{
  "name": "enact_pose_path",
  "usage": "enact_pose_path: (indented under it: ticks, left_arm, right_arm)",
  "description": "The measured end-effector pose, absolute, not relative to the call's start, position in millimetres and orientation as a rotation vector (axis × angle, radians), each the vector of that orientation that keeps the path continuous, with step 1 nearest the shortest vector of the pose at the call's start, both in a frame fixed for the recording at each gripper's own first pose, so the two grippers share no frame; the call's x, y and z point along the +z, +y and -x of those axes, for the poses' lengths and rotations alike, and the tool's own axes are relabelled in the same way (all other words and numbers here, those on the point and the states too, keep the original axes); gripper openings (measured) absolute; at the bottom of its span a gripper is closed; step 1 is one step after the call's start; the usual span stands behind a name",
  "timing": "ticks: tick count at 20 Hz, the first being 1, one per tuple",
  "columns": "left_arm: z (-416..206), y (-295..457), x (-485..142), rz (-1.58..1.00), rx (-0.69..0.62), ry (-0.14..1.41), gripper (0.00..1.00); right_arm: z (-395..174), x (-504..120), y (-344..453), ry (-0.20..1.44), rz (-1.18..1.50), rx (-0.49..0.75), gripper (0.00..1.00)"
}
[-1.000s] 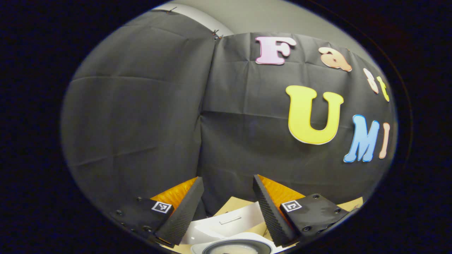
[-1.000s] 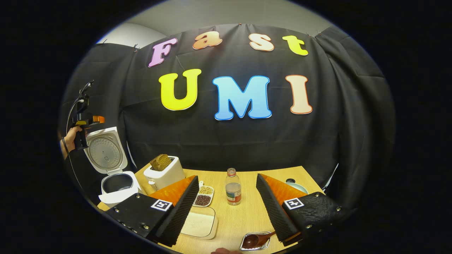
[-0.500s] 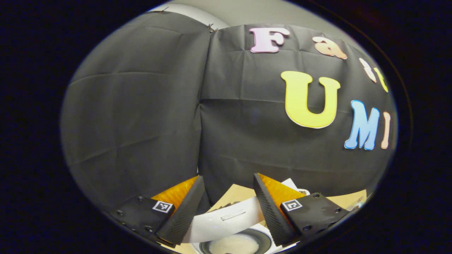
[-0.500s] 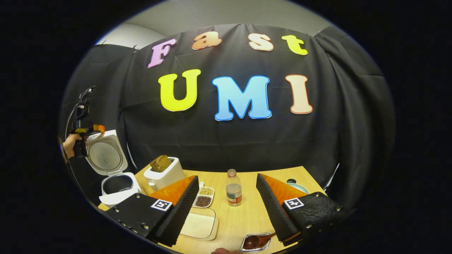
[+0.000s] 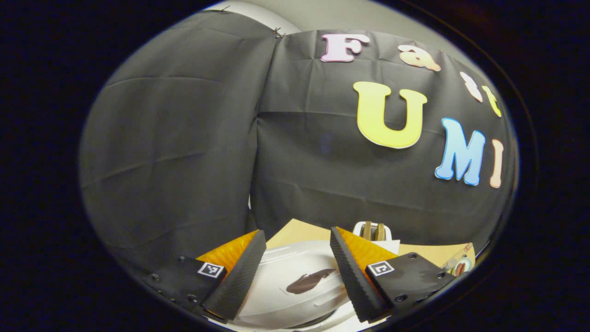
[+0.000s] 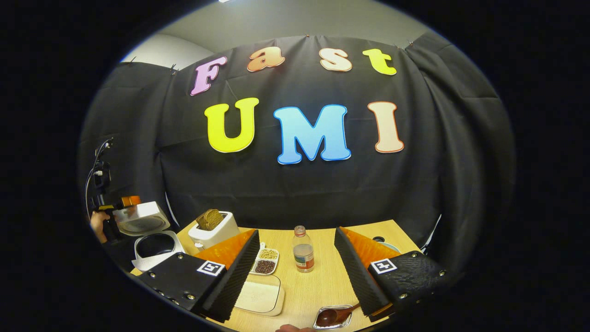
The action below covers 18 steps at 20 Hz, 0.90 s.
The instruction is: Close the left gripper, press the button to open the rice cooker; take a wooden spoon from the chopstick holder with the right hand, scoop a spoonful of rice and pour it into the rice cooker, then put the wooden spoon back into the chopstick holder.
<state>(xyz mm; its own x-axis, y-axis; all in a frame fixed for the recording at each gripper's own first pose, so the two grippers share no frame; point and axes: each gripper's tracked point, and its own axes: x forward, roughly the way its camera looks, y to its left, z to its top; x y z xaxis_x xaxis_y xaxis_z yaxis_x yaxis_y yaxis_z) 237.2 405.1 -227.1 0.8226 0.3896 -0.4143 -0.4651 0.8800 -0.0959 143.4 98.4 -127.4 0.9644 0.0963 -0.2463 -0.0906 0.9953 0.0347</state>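
Note:
The white rice cooker (image 6: 154,244) stands at the table's far left, its lid (image 6: 140,217) tilted low over the dark inner pot. My left gripper (image 6: 120,204), held by a hand, rests against the lid's top. In the left gripper view the lid (image 5: 295,281) lies just under my left gripper (image 5: 297,231), whose fingers stand apart and open. My right gripper (image 6: 296,230) hangs open over the table's front. A dark wooden spoon (image 6: 333,316) lies in the metal chopstick holder (image 6: 317,312) below its right finger. A shallow tray of rice (image 6: 258,297) sits by its left finger.
A white toaster (image 6: 212,228) with bread stands right of the cooker. A small dish of beans (image 6: 266,260) and a clear bottle (image 6: 303,251) stand mid-table. A round dish (image 6: 385,242) sits at the back right. A fingertip (image 6: 295,328) shows at the front edge.
The cooker's lid has swung down from upright to nearly flat over the pot, and my left gripper has come down with it. My right gripper has hardly moved.

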Motion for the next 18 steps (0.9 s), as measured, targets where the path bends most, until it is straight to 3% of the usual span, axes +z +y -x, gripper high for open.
enact_pose_path:
  ticks: [18]
  left_arm:
    - [-196,333,-286,0.184,0.359,0.483,0.98]
  right_arm:
    - [-128,-122,92,0.241,-0.019,0.078,0.99]
